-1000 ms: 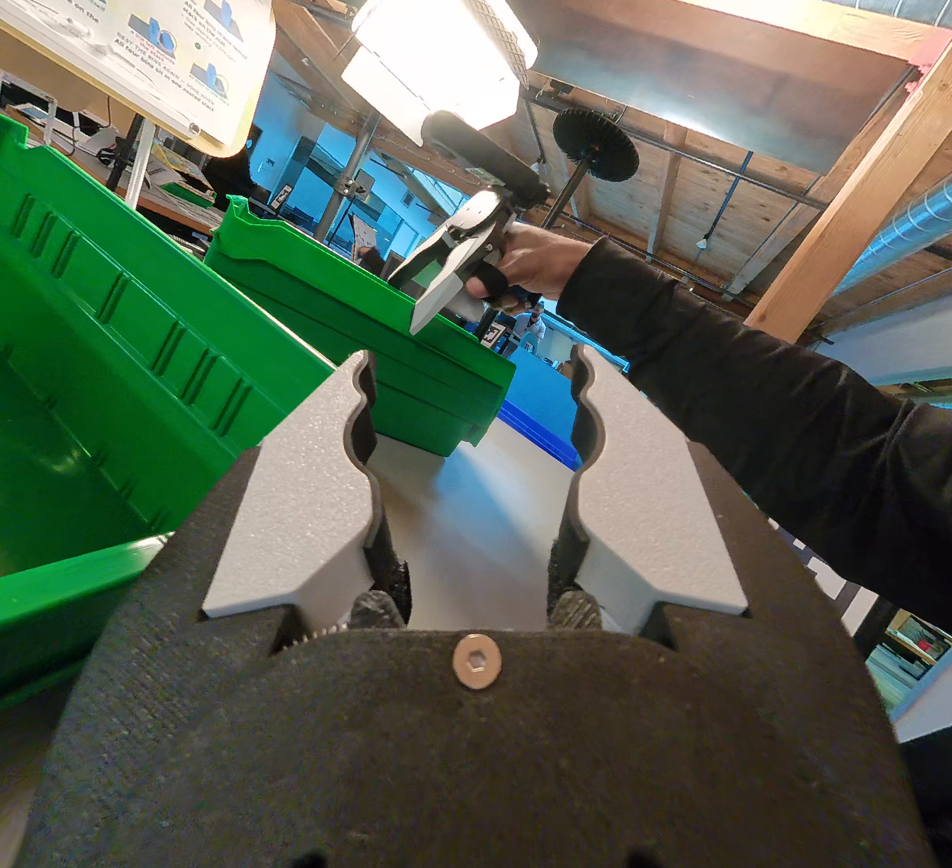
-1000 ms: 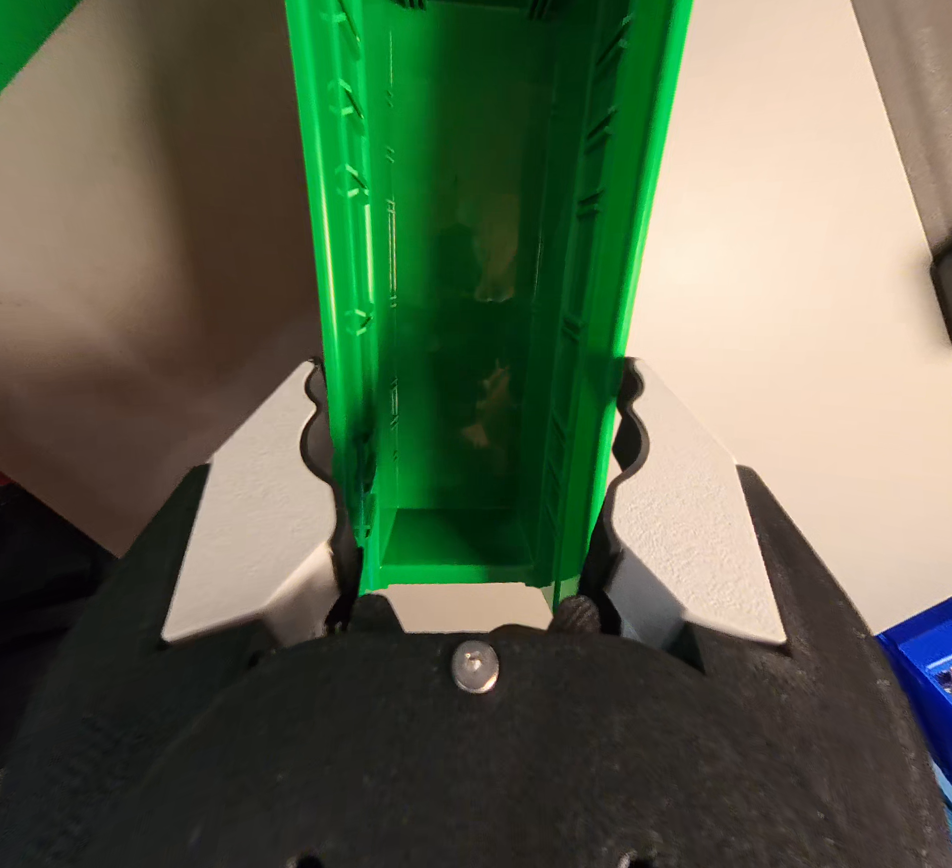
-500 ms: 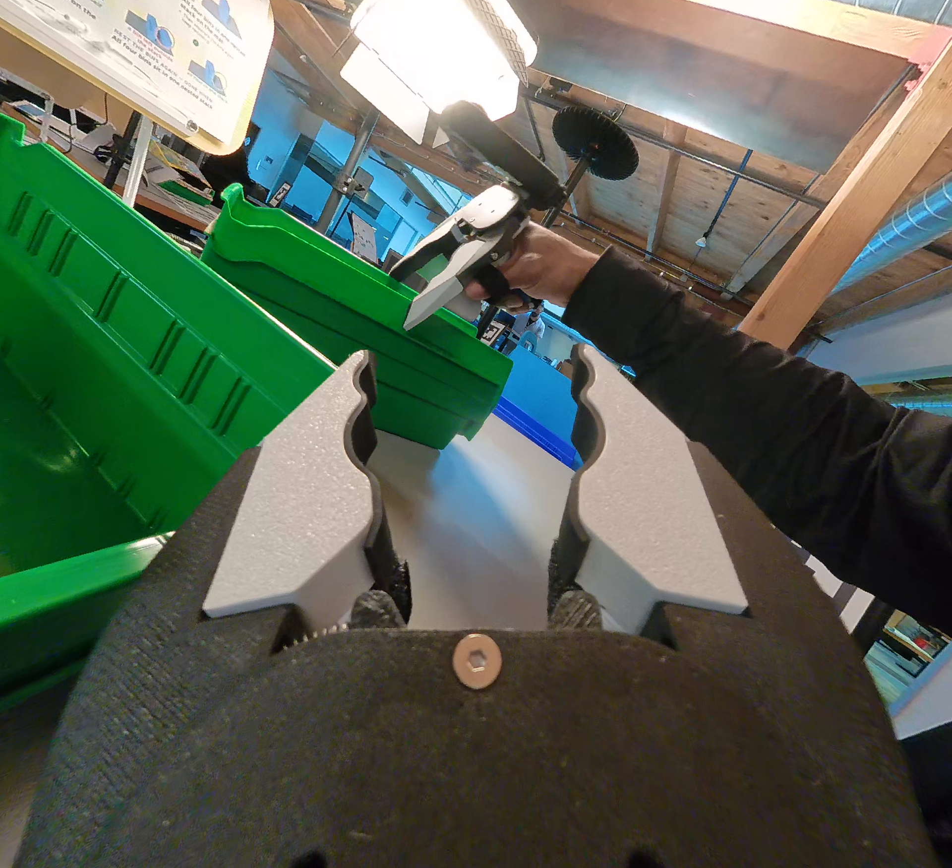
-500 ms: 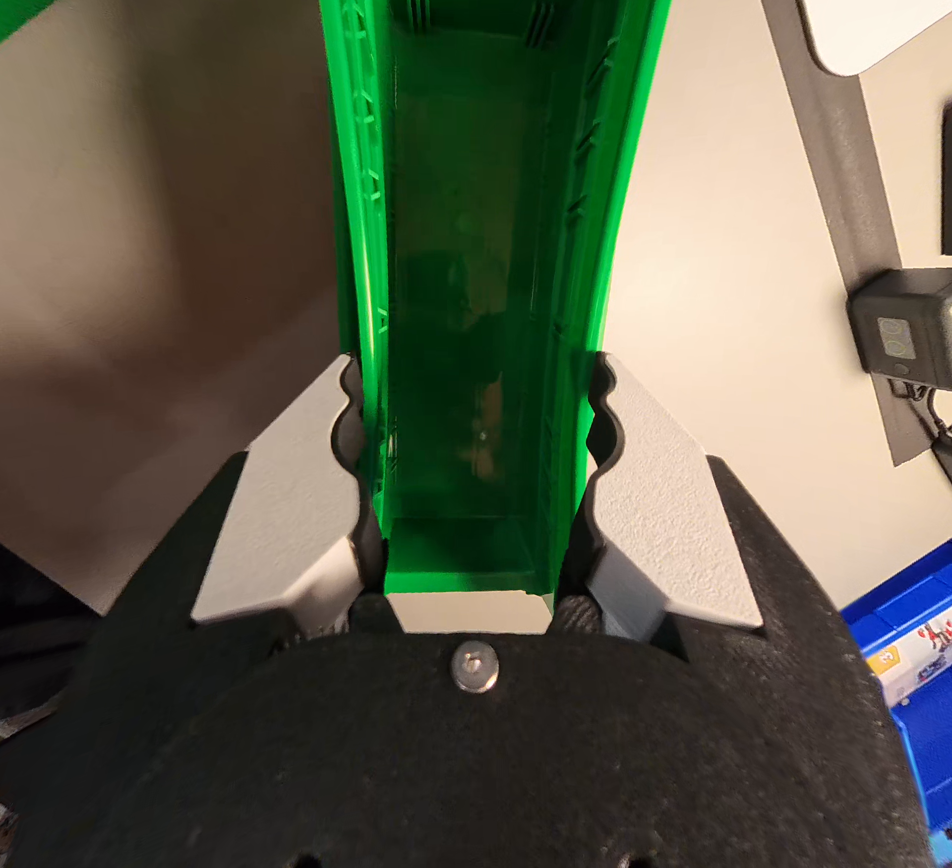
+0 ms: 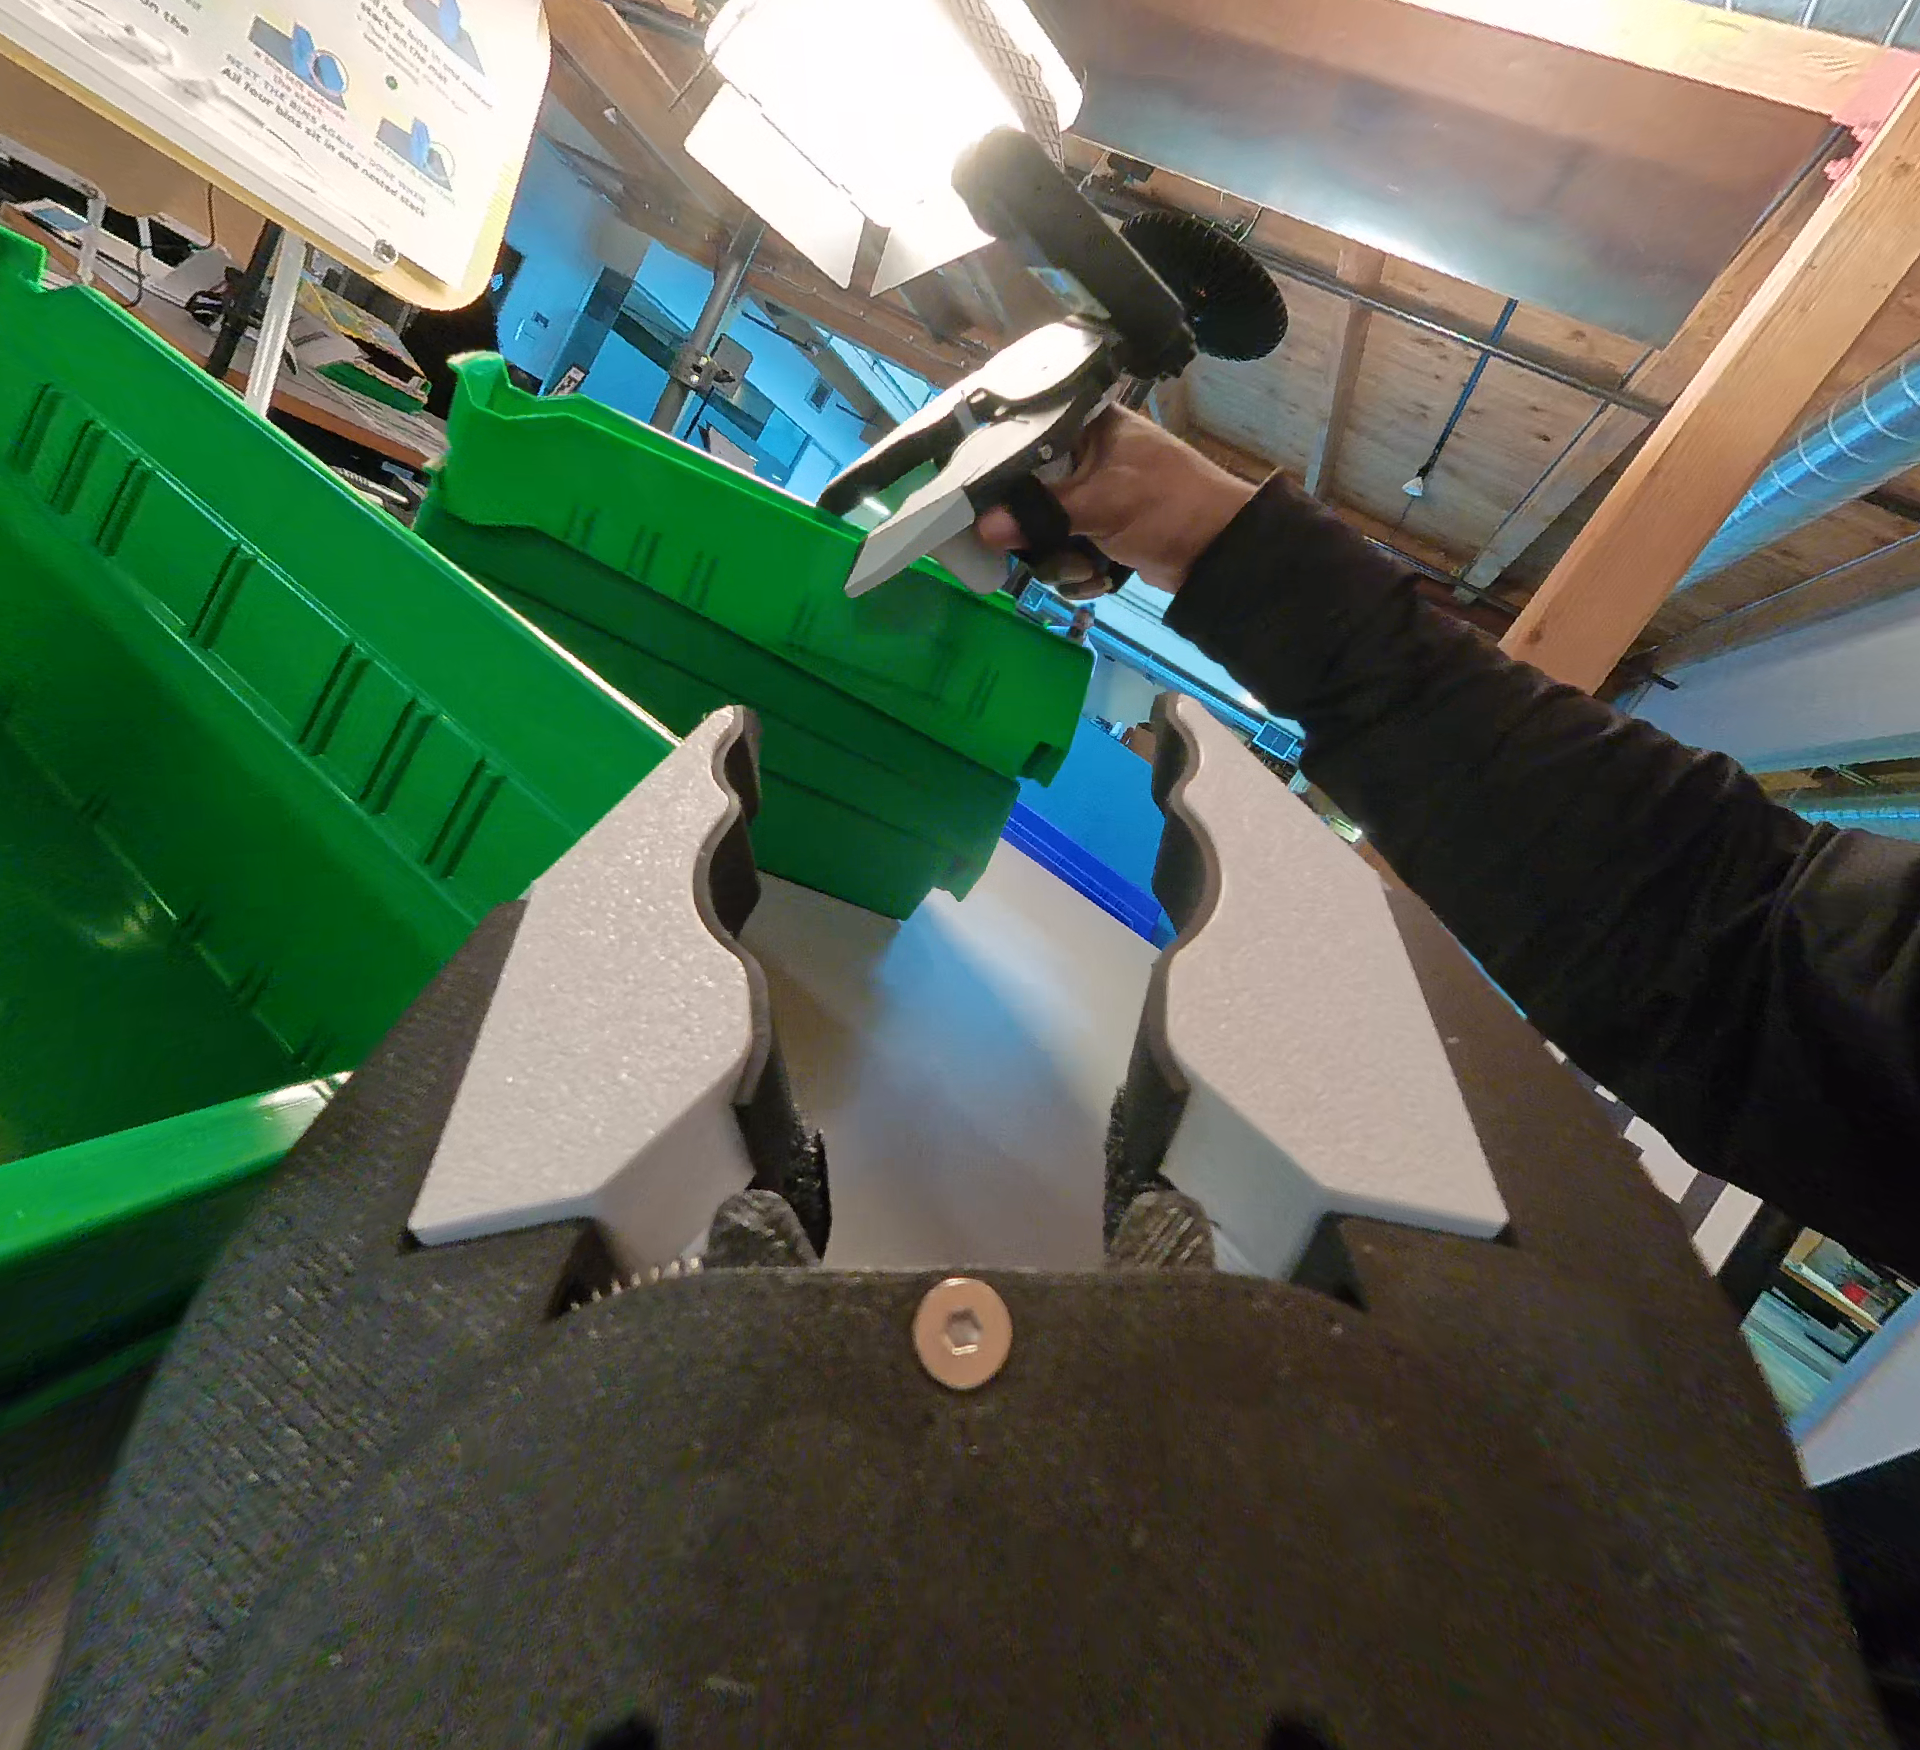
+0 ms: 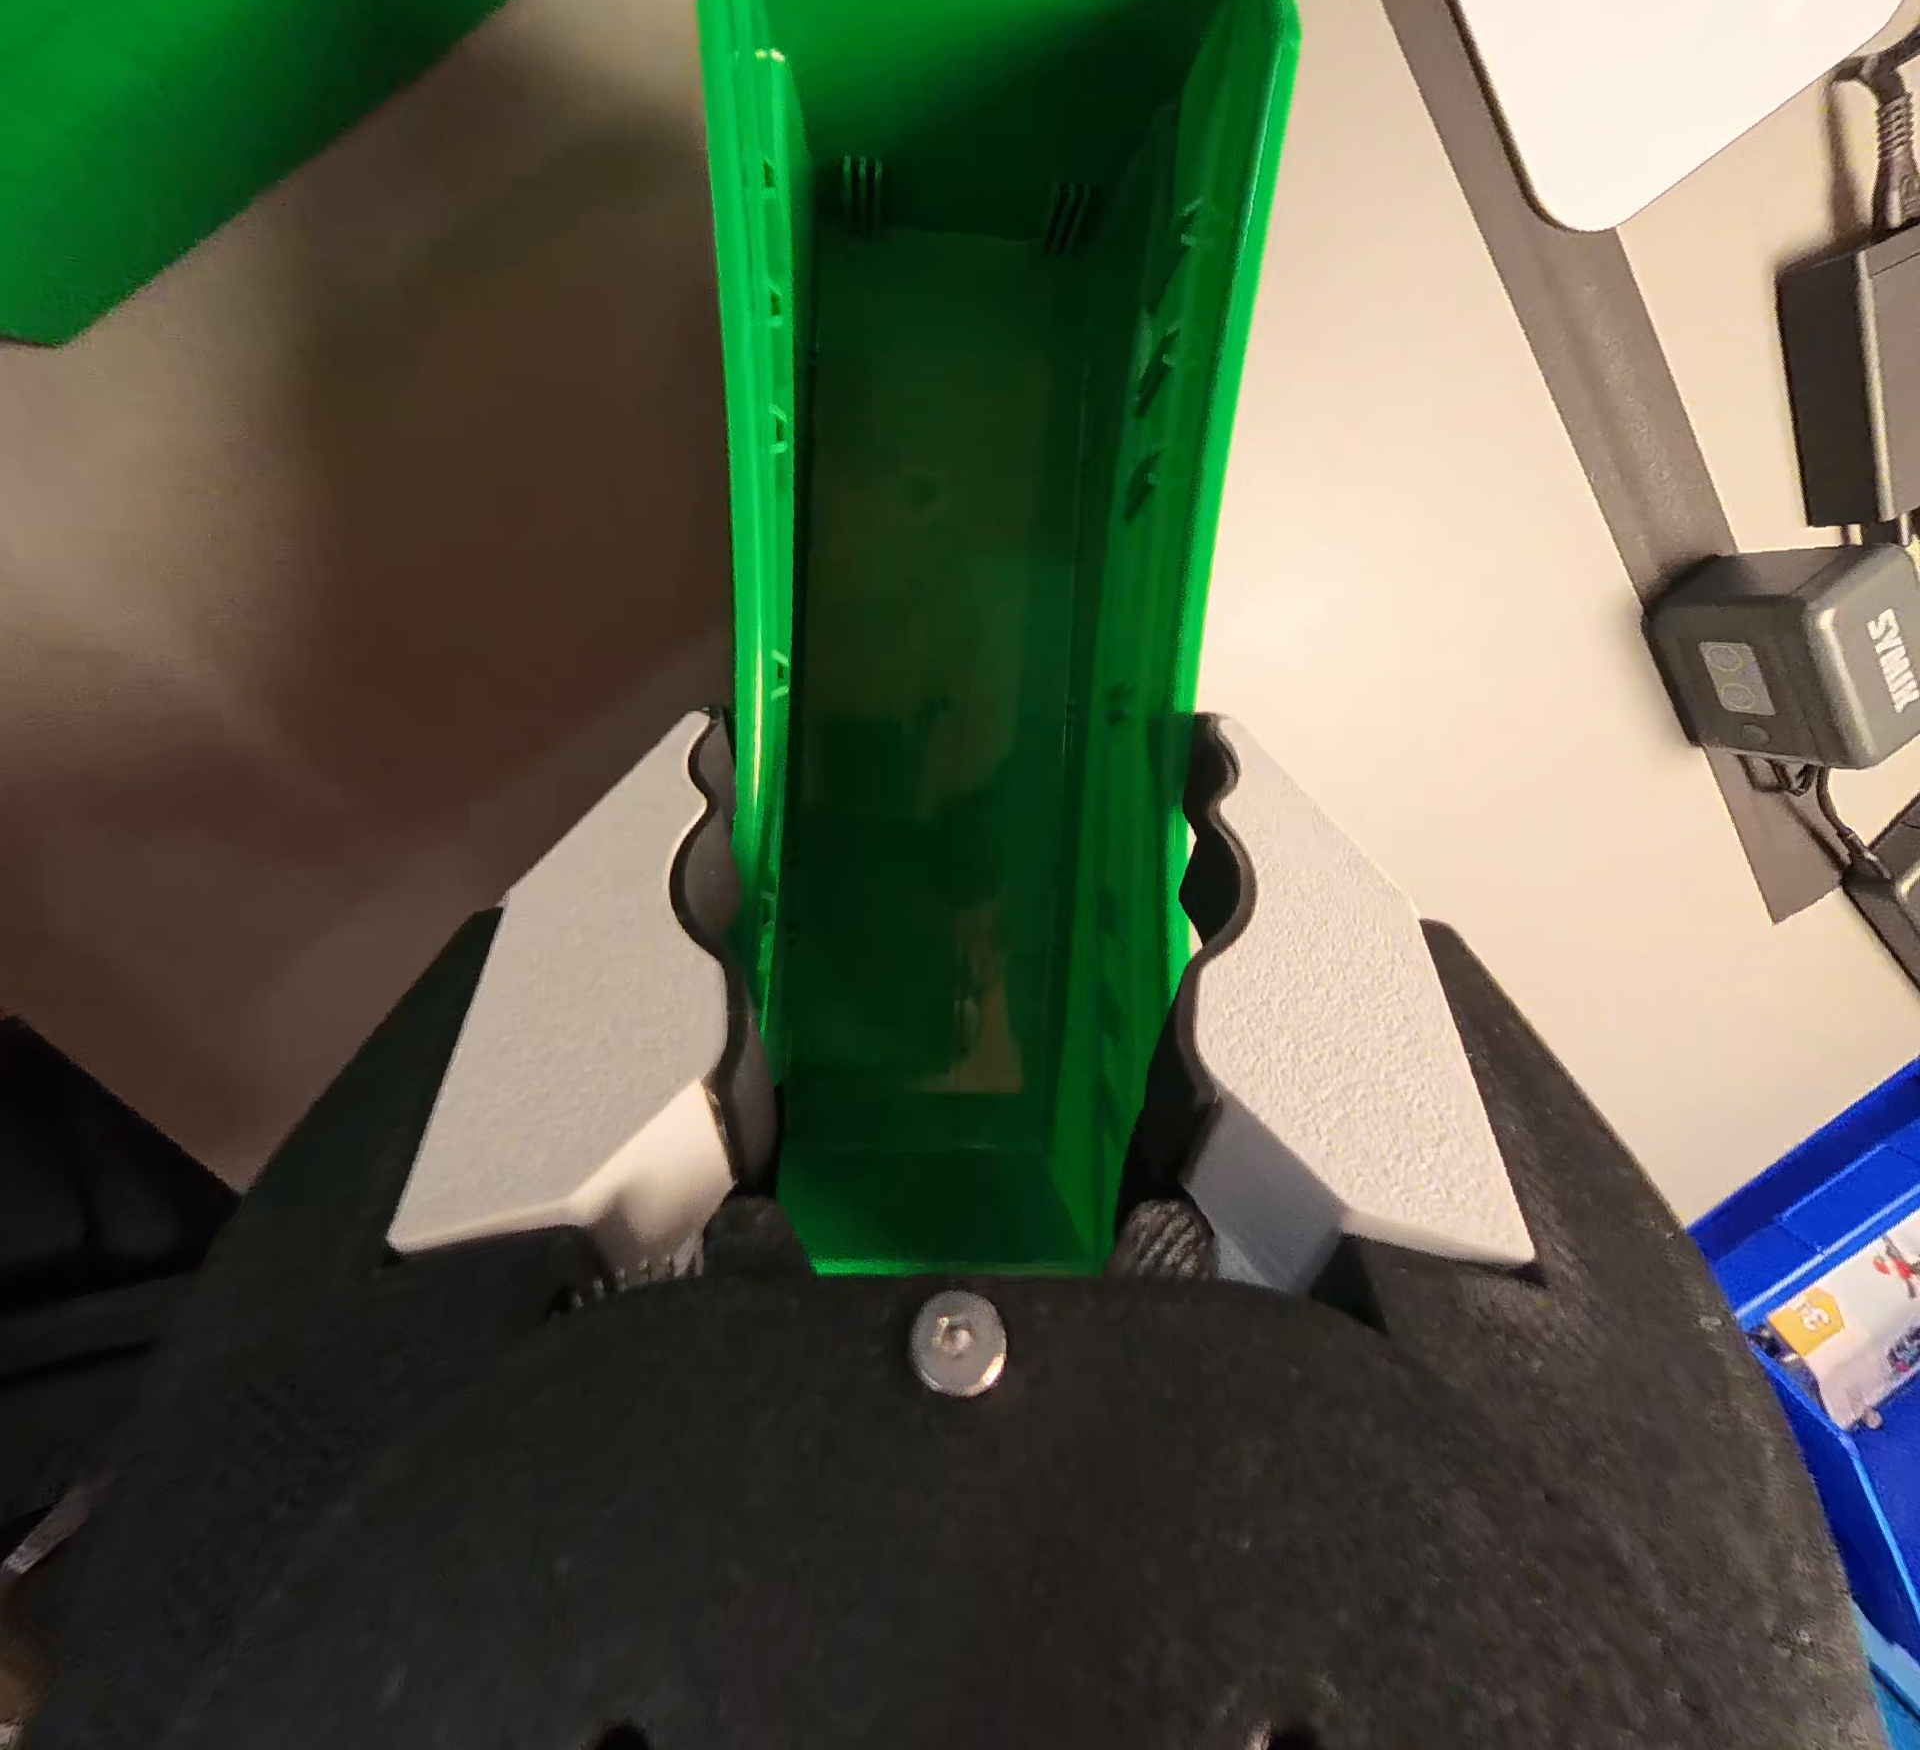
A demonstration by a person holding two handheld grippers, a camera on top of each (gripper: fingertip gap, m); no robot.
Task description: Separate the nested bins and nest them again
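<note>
Lifted since a second ago: top green bin (image 6: 966,474), its near end risen off the nested stack (image 5: 831,765) as the right gripper (image 6: 961,879) narrowed onto its two long walls, pads pressing, so it pulls free of the rest. Left gripper (image 5: 951,879): jaws apart, empty, low over the table (image 5: 935,1056) beside the separated bin (image 5: 239,765), out of the way.
</note>
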